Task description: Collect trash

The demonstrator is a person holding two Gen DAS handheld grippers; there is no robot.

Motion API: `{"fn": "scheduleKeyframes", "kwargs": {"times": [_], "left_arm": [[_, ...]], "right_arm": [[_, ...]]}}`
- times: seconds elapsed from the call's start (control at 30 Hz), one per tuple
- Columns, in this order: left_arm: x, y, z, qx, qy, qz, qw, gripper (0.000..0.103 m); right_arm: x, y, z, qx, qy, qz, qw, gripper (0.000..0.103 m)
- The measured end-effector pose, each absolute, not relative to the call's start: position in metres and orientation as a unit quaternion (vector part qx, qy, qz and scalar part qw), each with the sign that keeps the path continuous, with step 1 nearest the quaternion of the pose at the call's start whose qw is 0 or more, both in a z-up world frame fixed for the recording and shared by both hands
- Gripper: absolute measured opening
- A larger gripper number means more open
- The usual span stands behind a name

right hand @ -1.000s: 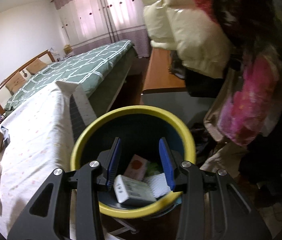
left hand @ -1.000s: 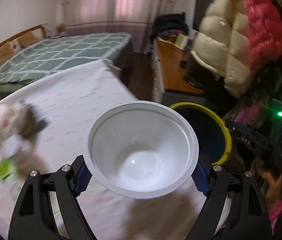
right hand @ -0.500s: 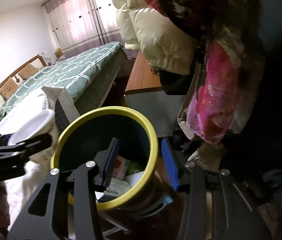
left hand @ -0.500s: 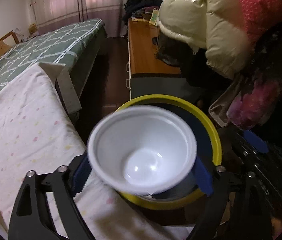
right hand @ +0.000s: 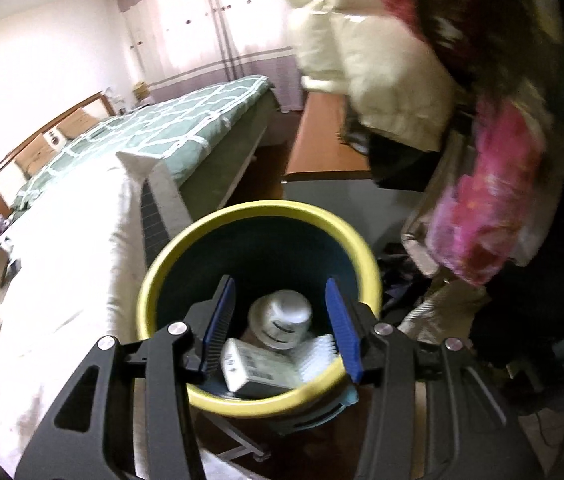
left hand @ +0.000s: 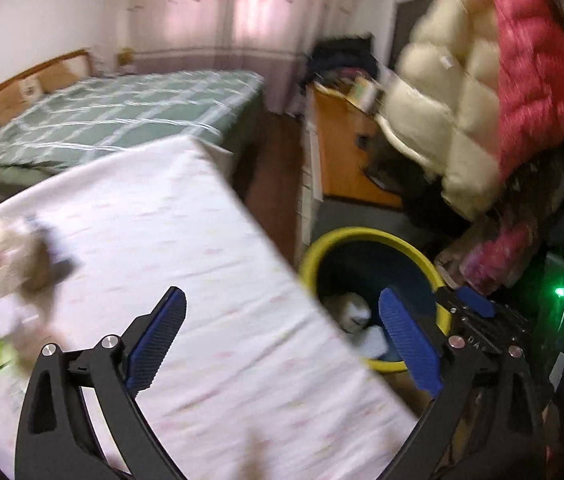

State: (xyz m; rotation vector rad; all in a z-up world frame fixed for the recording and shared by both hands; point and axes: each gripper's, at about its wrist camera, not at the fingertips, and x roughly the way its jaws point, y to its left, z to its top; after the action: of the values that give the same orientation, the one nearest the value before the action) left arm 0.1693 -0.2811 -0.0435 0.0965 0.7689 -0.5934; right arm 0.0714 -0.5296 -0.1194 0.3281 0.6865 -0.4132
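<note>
Where a white bowl was gripped between the blue pads of the left tool point(left hand: 282, 332) a second ago, nothing is held now: its jaws have just been opening and are spread wide, with only the white-sheeted table point(left hand: 186, 240) and the bin's edge seen between them. The white bowl point(right hand: 282, 318) is now found upside down inside the yellow-rimmed bin point(right hand: 162, 276), resting on a small printed box point(right hand: 258, 370) and a white ribbed piece beside it; the same bowl is glimpsed in the left view point(left hand: 351, 310). The left tool has been swung back from above the bin toward the table and is angled downward over the table's edge. More trash point(left hand: 14, 264) is left on the table, blurred. The right tool point(right hand: 282, 326) is pointed down into the bin's mouth; its jaws have just been opening a little and are parted, nothing being pinched between them.
</note>
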Motion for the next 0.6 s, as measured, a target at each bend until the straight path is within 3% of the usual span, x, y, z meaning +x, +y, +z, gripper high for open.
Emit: {"fn": "scheduleKeyframes", "kwargs": {"times": [0.4, 0.6], "left_arm": [[0.165, -0.04, -0.042, -0.006, 0.314, -0.033, 0.949, 0.098], [0.18, 0.037, -0.061, -0.03, 0.302, 0.041, 0.952, 0.098]], "right_arm": [[0.144, -0.399, -0.093, 0.094, 0.346, -0.054, 0.932, 0.048], [0.173, -0.32, -0.072, 0.071, 0.341, 0.04, 0.936, 0.049]]}}
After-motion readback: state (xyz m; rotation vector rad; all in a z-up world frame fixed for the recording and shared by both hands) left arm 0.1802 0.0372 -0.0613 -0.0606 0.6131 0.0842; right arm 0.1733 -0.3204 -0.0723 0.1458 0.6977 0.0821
